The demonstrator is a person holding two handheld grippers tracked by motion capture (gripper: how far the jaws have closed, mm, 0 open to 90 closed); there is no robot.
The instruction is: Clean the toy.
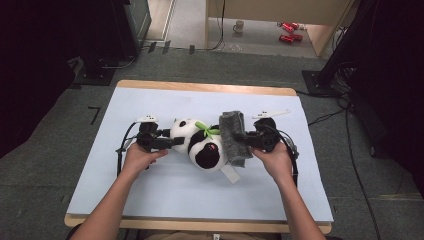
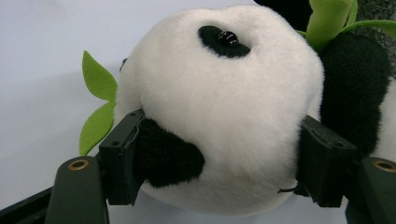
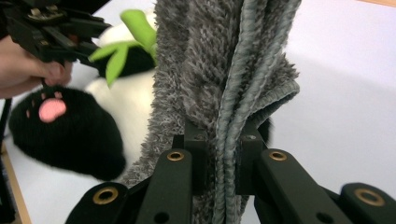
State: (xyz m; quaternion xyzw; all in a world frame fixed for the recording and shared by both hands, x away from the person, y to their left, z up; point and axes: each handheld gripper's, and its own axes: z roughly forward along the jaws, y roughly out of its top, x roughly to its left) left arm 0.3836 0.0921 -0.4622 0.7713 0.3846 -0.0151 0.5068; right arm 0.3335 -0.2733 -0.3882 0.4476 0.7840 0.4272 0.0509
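Note:
A plush panda (image 1: 200, 142) lies on the pale blue mat (image 1: 150, 195) in the middle of the table, with green felt leaves (image 1: 207, 129) at its neck. My left gripper (image 1: 172, 142) is shut on the panda's white head (image 2: 219, 112), both pads (image 2: 122, 158) pressed into the fur. A folded grey shaggy cloth (image 1: 234, 137) hangs against the panda's right side. My right gripper (image 1: 246, 140) is shut on the cloth's doubled edge (image 3: 229, 154), lifting it off the mat. The panda's black foot with a pink pad (image 3: 51, 109) lies to the left in the right gripper view.
A white tag or strip (image 1: 230, 173) pokes out under the cloth. Beyond the table's far wooden edge (image 1: 200, 86) lies grey carpet, with a mug (image 1: 239, 26) and red cans (image 1: 288, 31) on the floor. Dark stands and cables (image 1: 350, 105) border both sides.

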